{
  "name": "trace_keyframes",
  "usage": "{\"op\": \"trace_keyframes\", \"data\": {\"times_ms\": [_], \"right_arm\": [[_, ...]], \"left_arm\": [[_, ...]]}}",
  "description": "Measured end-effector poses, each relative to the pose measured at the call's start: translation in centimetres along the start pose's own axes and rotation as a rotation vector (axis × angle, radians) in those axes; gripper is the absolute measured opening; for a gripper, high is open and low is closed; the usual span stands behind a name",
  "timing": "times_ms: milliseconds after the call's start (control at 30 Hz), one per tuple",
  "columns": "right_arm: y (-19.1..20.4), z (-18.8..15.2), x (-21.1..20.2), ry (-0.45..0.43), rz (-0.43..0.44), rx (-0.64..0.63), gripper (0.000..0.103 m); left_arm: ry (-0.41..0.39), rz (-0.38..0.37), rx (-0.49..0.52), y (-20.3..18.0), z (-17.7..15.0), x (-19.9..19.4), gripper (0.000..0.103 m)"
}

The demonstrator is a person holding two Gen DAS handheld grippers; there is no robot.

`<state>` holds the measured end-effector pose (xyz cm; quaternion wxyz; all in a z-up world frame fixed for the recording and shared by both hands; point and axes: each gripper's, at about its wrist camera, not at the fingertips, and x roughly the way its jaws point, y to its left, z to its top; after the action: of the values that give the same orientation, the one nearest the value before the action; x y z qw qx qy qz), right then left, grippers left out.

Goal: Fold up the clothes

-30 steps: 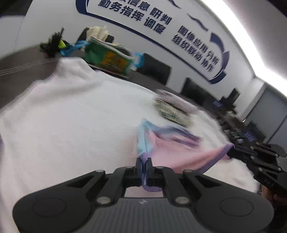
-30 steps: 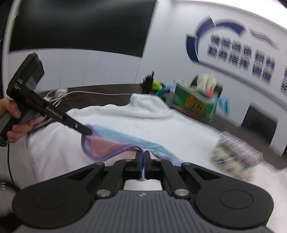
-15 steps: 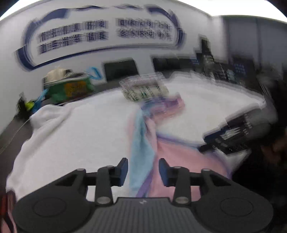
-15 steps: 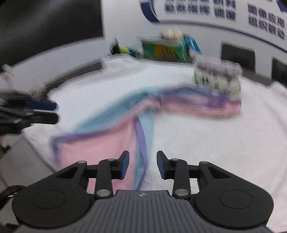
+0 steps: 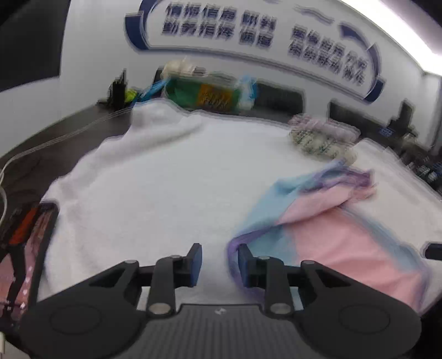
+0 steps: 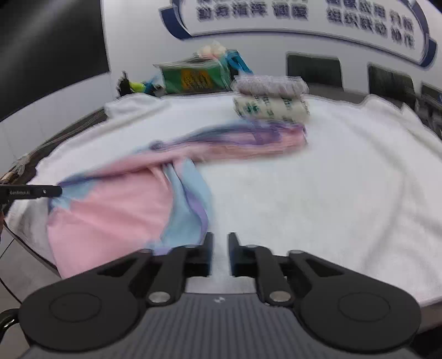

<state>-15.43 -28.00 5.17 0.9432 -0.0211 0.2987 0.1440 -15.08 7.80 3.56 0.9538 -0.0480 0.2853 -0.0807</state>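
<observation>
Both claws open, garment loose on the counter

The left claw (image 5: 219, 261) and right claw (image 6: 220, 254) both stand parted, gripping nothing. The pink, blue and purple garment (image 6: 116, 210) lies rumpled on the white towel (image 6: 331, 179) covering the counter, just before a stack of folded clothes (image 6: 270, 102).

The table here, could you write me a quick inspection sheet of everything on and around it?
Surface: white towel spread over a dark table.
Job's things: pink and blue garment lying loose and rumpled; stack of folded clothes behind it.
Clutter: green bag at the far edge.
Grippers: left tool open, holding nothing; right tool open, holding nothing.
Cables: white cables along the table's left side.
Surroundings: wall sign with blue lettering, dark screen, chairs.
</observation>
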Motion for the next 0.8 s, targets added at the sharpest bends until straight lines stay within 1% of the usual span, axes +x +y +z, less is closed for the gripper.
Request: {"op": "trace_keyframes", "data": {"times_ms": [33, 67, 100, 133, 167, 200, 233, 267, 300, 333, 367, 400, 433, 467, 500, 533, 567, 600, 633, 667, 700, 733, 767, 800], "right_arm": [[0.7, 0.7, 0.1, -0.032, 0.008, -0.041, 0.039], [1.4, 1.5, 0.8, -0.05, 0.023, -0.082, 0.04], [2.1, 2.4, 2.0, -0.047, 0.048, -0.124, 0.04], [2.3, 2.7, 3.8, -0.013, 0.057, -0.144, 0.039], [2.5, 2.9, 5.8, 0.028, 0.062, -0.16, 0.035], [2.7, 3.1, 7.7, 0.068, 0.066, -0.175, 0.008], [2.3, 3.2, 8.6, 0.076, 0.072, -0.154, 0.003], [1.5, 3.5, 8.5, 0.076, 0.096, -0.101, 0.003], [0.3, 3.5, 7.8, 0.06, 0.099, -0.05, 0.0], [-0.9, 3.4, 6.9, 0.041, 0.097, -0.001, 0.0], [-2.1, 3.3, 5.9, 0.022, 0.094, 0.049, 0.0], [-2.4, 3.0, 5.2, 0.027, 0.09, 0.066, 0.001], [-2.4, 2.6, 4.5, 0.038, 0.085, 0.076, 0.005], [-2.4, 2.2, 3.7, 0.05, 0.081, 0.086, 0.007], [-2.1, 1.7, 3.6, 0.07, 0.108, 0.073, 0.021], [-1.4, 1.0, 3.6, 0.079, 0.122, 0.053, 0.042], [-0.7, 0.4, 3.6, 0.081, 0.111, 0.031, 0.045], [-0.3, 0.0, 3.7, 0.069, 0.089, 0.017, 0.044], [0.0, -0.3, 3.7, 0.055, 0.065, 0.006, 0.029], [-0.1, -0.2, 3.9, 0.054, 0.056, 0.027, 0.009], [-0.6, 0.0, 4.1, 0.067, 0.077, 0.069, 0.0], [-1.1, 0.9, 3.3, 0.039, 0.098, 0.094, 0.0], [-1.5, 1.9, 2.1, 0.0, 0.118, 0.115, 0.0], [-1.7, 3.0, -0.1, -0.06, 0.165, 0.125, 0.0]], "left_arm": [[-0.006, -0.041, 0.039, -0.8, 0.5, -0.3, 0.037], [0.0, -0.065, 0.088, -1.8, 0.8, -0.1, 0.048], [0.012, -0.081, 0.153, -2.8, 1.0, 0.5, 0.057], [0.032, -0.082, 0.223, -3.9, 1.0, 1.6, 0.06], [0.07, -0.054, 0.286, -4.6, 0.8, 2.9, 0.057], [0.108, -0.008, 0.319, -5.1, 0.7, 4.1, 0.039], [0.114, -0.003, 0.309, -4.9, 0.8, 4.8, 0.029], [0.113, -0.034, 0.261, -4.3, 1.1, 5.1, 0.0], [0.128, -0.044, 0.202, -3.7, 1.4, 5.3, 0.002], [0.115, -0.044, 0.16, -3.1, 1.6, 4.9, 0.002], [0.084, -0.042, 0.135, -2.6, 1.8, 4.5, 0.003], [0.059, -0.033, 0.117, -2.2, 1.8, 4.3, 0.007], [0.045, -0.008, 0.114, -1.8, 1.8, 4.2, 0.015], [0.039, 0.012, 0.117, -1.4, 1.8, 4.2, 0.048], [0.051, 0.017, 0.13, -1.1, 2.0, 4.4, 0.066], [0.062, 0.001, 0.139, -1.2, 2.1, 4.5, 0.064], [0.082, -0.036, 0.145, -1.4, 2.0, 4.8, 0.057], [0.106, -0.07, 0.145, -1.5, 2.0, 5.2, 0.049], [0.114, -0.075, 0.145, -1.9, 1.9, 5.5, 0.045], [0.109, -0.052, 0.157, -2.2, 2.0, 5.6, 0.01], [0.122, -0.048, 0.158, -2.3, 2.4, 5.5, 0.0], [0.137, -0.087, 0.105, -1.8, 3.0, 5.1, 0.0], [0.133, -0.154, 0.015, -0.8, 3.9, 4.0, 0.0], [0.092, -0.21, -0.054, 0.0, 4.9, 2.0, 0.0]]}}
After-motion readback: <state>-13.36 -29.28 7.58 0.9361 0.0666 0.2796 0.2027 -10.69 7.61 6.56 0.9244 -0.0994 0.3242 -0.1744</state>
